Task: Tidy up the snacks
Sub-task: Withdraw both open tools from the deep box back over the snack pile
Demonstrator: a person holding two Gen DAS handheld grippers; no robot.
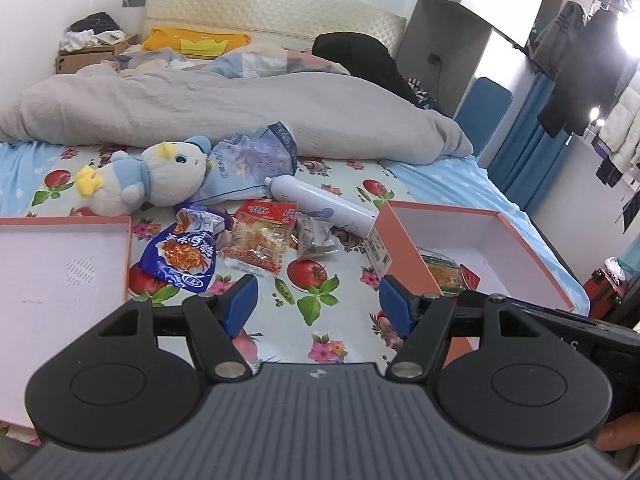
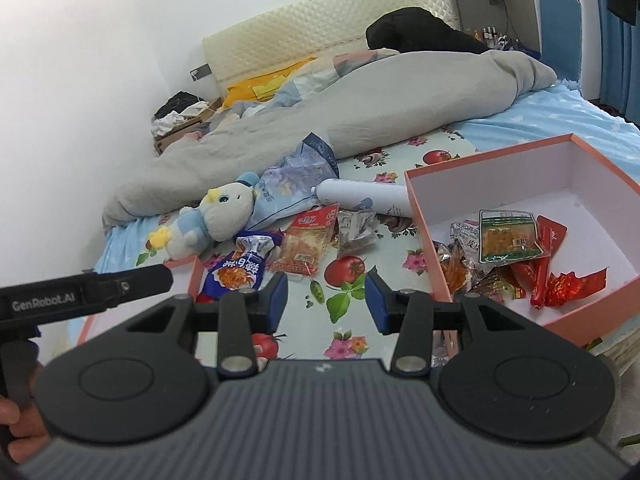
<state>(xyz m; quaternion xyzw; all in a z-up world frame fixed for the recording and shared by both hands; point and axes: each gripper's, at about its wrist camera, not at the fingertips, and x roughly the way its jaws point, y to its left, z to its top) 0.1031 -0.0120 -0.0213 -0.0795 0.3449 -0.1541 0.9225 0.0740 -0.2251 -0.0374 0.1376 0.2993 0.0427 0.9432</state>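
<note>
Left wrist view: left gripper (image 1: 314, 300) hangs open and empty above the fruit-print sheet (image 1: 320, 328), loose snack packets (image 1: 240, 244) at twelve o'clock, probably awaiting pickup. Right wrist view: right gripper (image 2: 326, 300) also open, nothing held; the orange box (image 2: 424, 216) at two o'clock holds sorted snacks; a bedroom, grey duvet (image 2: 320, 120) beyond

A home bedroom: bed (image 1: 420, 184), rumpled duvet (image 1: 200, 108), hanging clothes (image 1: 580, 60).

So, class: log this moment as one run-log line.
left claw open | right claw open | three snack packets on bed | orange box part-filled
</note>
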